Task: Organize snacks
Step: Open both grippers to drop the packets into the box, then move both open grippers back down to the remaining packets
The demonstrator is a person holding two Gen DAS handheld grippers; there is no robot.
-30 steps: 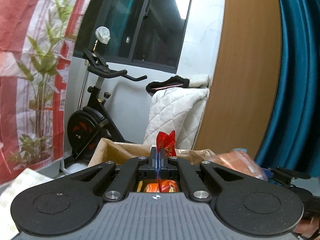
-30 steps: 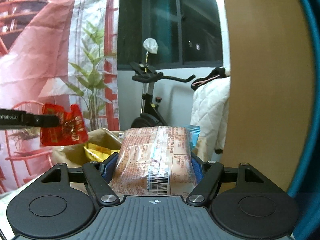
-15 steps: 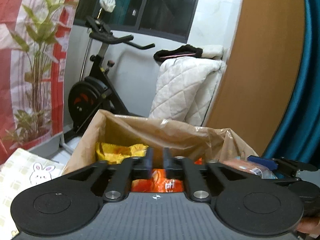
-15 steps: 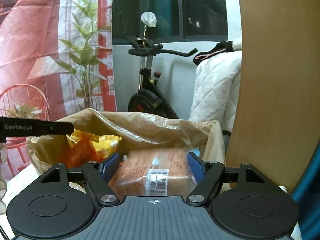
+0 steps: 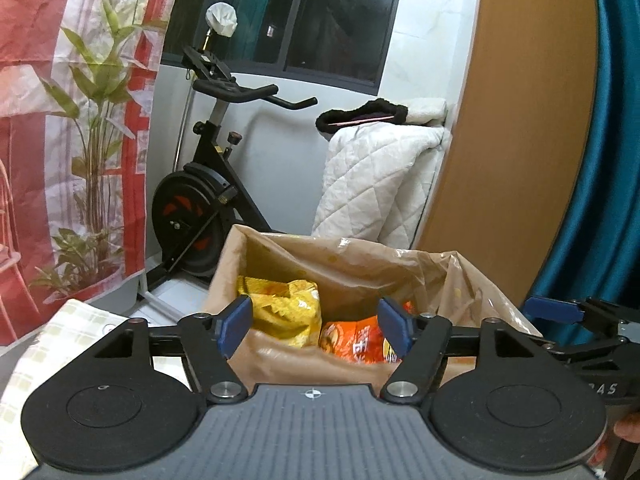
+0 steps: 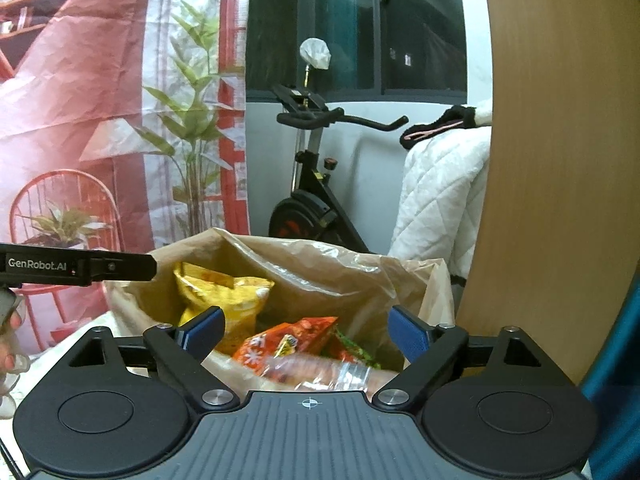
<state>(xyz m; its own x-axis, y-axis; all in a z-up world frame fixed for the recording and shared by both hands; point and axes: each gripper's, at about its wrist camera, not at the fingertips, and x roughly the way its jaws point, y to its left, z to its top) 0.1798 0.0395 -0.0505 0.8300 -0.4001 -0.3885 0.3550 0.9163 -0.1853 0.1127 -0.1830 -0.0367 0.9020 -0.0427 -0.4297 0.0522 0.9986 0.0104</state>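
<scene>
The left tool [image 5: 316,326] has its jaws apart, just opened, with nothing clamped. Ahead of it and below stands the brown paper bag [image 5: 360,256], holding a yellow snack bag [image 5: 284,308] and an orange packet [image 5: 352,340]. The right tool [image 6: 308,332] is also spread, having just widened; the clear-wrapped biscuit pack [image 6: 332,372] lies loose in the bag between its jaws, untouched by the blue pads [image 6: 408,334].

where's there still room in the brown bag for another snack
The free patch is the right back of the brown bag, between the yellow packet and the right wall. The front is crowded: orange packet and clear-wrapped pack are piled there.
</scene>
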